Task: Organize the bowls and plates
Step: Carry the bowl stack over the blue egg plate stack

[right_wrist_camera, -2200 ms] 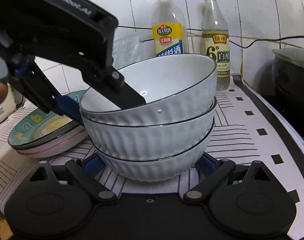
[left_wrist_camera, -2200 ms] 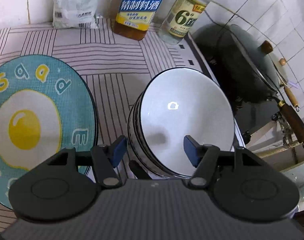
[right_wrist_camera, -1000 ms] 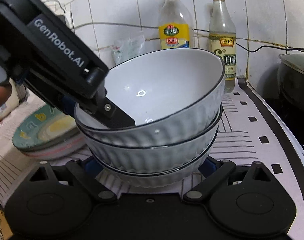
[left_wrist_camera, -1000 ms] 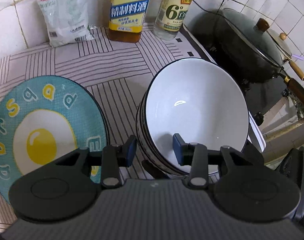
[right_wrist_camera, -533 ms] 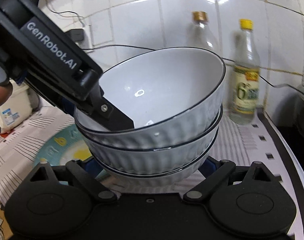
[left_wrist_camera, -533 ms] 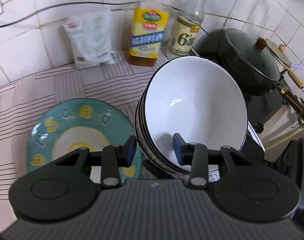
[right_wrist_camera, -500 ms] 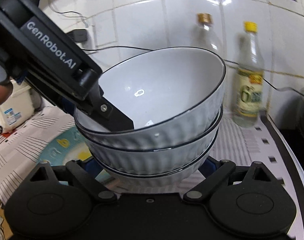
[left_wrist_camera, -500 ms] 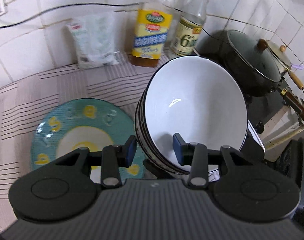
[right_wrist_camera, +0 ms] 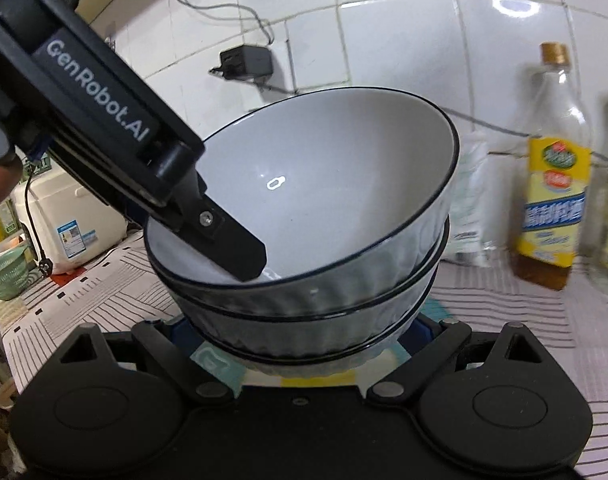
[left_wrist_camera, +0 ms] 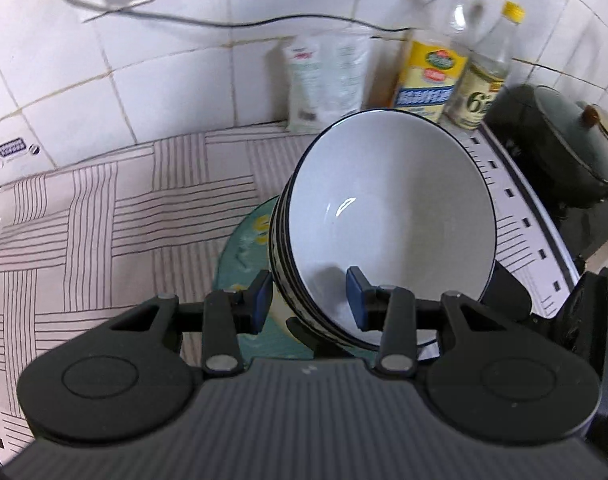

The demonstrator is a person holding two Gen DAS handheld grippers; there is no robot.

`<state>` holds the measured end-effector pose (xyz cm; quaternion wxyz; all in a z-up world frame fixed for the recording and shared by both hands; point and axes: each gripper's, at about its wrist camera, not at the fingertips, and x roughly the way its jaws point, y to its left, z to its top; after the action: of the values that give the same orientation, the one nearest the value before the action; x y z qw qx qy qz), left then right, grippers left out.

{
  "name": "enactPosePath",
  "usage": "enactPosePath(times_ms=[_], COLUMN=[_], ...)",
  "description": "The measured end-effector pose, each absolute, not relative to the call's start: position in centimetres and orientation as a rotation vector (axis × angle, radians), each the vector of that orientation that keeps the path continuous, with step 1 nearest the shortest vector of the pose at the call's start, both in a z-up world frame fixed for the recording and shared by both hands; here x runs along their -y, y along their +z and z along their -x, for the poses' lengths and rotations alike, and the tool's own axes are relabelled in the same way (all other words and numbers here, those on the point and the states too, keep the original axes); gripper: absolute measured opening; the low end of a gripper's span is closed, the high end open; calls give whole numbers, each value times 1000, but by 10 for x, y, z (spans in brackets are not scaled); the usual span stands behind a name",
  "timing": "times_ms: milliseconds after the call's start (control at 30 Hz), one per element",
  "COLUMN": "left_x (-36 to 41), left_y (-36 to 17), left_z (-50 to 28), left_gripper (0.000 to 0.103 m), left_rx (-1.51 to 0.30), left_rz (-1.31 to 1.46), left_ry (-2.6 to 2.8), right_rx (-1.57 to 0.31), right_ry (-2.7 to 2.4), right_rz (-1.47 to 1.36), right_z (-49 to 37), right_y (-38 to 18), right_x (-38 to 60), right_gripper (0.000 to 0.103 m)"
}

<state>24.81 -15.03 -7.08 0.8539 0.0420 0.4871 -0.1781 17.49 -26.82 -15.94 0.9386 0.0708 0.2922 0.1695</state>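
A stack of three white bowls with dark rims is held in the air, tilted, above the teal egg plate. My left gripper is shut on the near rim of the stack, one finger inside the top bowl and one outside. My right gripper is closed around the base of the stack from both sides; its fingertips are mostly hidden behind the bowls. The left gripper's body shows in the right wrist view, reaching into the top bowl.
Two bottles and a white bag stand at the tiled back wall. A dark wok with a lid sits on the right. A striped cloth covers the counter. A white appliance and green basket stand far left.
Both grippers have lifted the bowl stack and carried it left, so it now hangs over the egg plate. The left gripper closed on the rim before the lift.
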Motion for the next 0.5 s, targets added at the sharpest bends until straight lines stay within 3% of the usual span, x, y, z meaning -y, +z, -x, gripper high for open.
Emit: enactPosePath(times_ms=[500], left_x=[133], left_y=[-105], left_z=[-263], left_gripper=[38], left_rx=[-1099], left_rz=[-31], left_ry=[-408], right_rx=[-704], right_ry=[331], right_rz=[-104], right_z=[-179], right_y=[-185], right_x=[248], right_gripper=[97])
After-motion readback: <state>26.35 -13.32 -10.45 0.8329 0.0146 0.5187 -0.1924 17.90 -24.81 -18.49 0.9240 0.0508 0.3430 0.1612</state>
